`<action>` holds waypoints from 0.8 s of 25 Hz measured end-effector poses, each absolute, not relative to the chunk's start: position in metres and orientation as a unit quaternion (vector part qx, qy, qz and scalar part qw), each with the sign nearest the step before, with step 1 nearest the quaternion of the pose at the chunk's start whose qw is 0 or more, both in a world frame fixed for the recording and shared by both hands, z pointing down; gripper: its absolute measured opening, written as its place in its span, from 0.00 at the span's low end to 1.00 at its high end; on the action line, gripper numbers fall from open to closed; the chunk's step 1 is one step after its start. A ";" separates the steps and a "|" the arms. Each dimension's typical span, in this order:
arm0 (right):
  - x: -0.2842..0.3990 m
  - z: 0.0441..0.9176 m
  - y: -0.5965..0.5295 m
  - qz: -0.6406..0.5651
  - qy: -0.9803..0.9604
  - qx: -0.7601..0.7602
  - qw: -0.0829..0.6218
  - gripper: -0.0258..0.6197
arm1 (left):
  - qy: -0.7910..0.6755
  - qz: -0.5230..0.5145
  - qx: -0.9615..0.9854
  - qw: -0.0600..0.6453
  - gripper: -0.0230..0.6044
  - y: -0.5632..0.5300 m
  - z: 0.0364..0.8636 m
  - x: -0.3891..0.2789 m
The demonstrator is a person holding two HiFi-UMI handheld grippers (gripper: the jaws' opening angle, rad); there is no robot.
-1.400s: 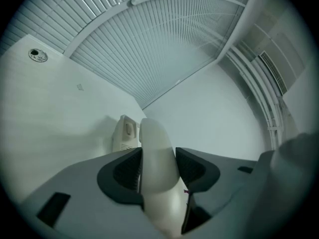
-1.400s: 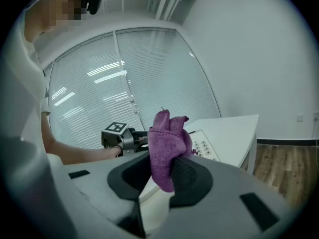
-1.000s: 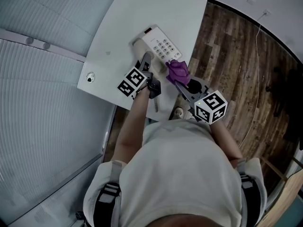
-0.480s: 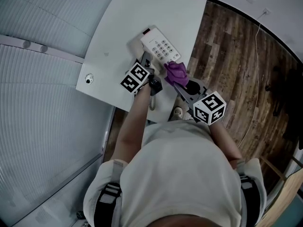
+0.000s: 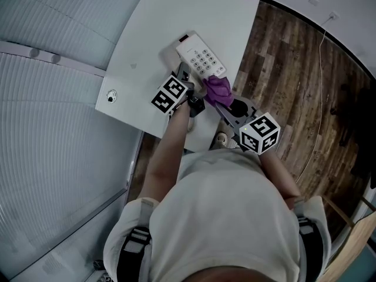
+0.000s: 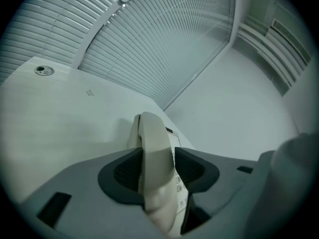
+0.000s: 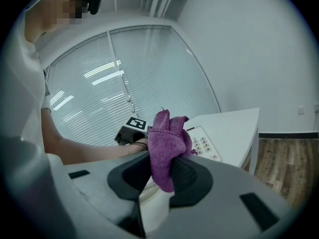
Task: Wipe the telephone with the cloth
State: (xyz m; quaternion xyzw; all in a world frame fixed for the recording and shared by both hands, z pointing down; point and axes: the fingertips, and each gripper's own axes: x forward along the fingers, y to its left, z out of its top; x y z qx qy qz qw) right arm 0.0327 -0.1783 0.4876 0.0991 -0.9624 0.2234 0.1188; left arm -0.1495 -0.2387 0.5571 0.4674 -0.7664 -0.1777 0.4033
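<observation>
two grippers are busy at the white telephone (image 5: 198,53), which sits on the white table (image 5: 153,22) in the upper middle of the head view. the left gripper (image 6: 157,169) is clamped on the cream handset (image 6: 152,143), a pad pressing each side of it, at the phone's left edge. the right gripper (image 7: 164,171) is clenched on the bunched purple cloth (image 7: 167,141), right at the lower end of the keypad (image 5: 202,59), just right of the left gripper's marker cube (image 5: 170,94).

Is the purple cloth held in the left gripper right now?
No, the purple cloth is pinched by the right gripper, while the left gripper clamps the telephone handset.
</observation>
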 end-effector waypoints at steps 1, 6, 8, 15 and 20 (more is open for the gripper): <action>0.033 0.487 -0.178 0.223 -0.963 0.098 0.119 0.20 | -0.762 -0.184 0.472 0.403 0.35 -0.240 0.554 -0.148; 0.032 0.486 -0.178 0.222 -0.963 0.096 0.119 0.20 | -0.765 -0.172 0.469 0.408 0.30 -0.243 0.555 -0.147; 0.032 0.486 -0.178 0.221 -0.963 0.095 0.117 0.20 | -0.765 -0.170 0.470 0.405 0.30 -0.241 0.555 -0.147; 0.034 0.480 -0.178 0.219 -0.965 0.093 0.113 0.20 | -0.766 -0.164 0.487 0.386 0.33 -0.237 0.543 -0.143; 0.034 0.479 -0.176 0.210 -0.967 0.095 0.111 0.20 | -0.764 -0.165 0.494 0.382 0.33 -0.224 0.539 -0.140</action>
